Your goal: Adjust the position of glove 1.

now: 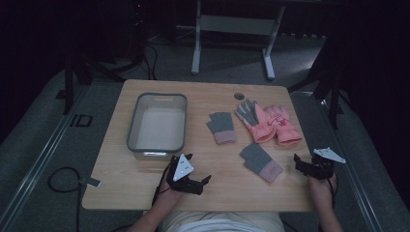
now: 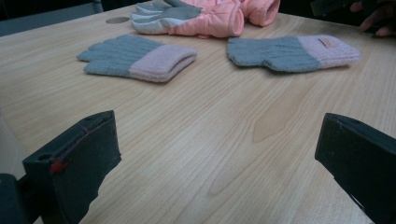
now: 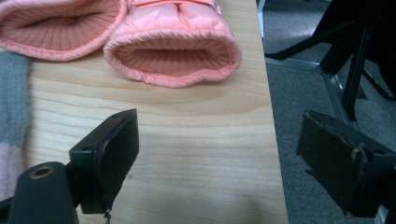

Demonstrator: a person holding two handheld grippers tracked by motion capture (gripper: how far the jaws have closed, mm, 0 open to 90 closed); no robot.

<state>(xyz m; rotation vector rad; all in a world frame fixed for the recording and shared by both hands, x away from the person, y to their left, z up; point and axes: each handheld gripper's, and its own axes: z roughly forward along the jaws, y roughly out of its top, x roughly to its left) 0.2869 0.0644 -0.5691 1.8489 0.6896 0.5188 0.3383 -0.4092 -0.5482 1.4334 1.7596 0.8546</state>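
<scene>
On the wooden table (image 1: 145, 186), both grippers hover with jaws wide, holding nothing.

Left gripper (image 1: 200, 179) sits near the front edge beside the grey bin (image 1: 157, 121); right gripper (image 1: 302, 164) is at the right edge. Nearest it lie a grey-and-pink knit glove (image 1: 261, 162) and two pink padded gloves (image 1: 270, 123). The left gripper view shows a small tag on the knit cuff, its writing too small to read; the right gripper view looks into the padded gloves' open cuffs.

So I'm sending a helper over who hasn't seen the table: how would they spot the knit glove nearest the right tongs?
Start at the grey tub on the table's left, then cross to the pink ski gloves on the right. Just in front of them lies a grey knit glove, its pink cuff bearing a small label, unlike its twin.
</scene>
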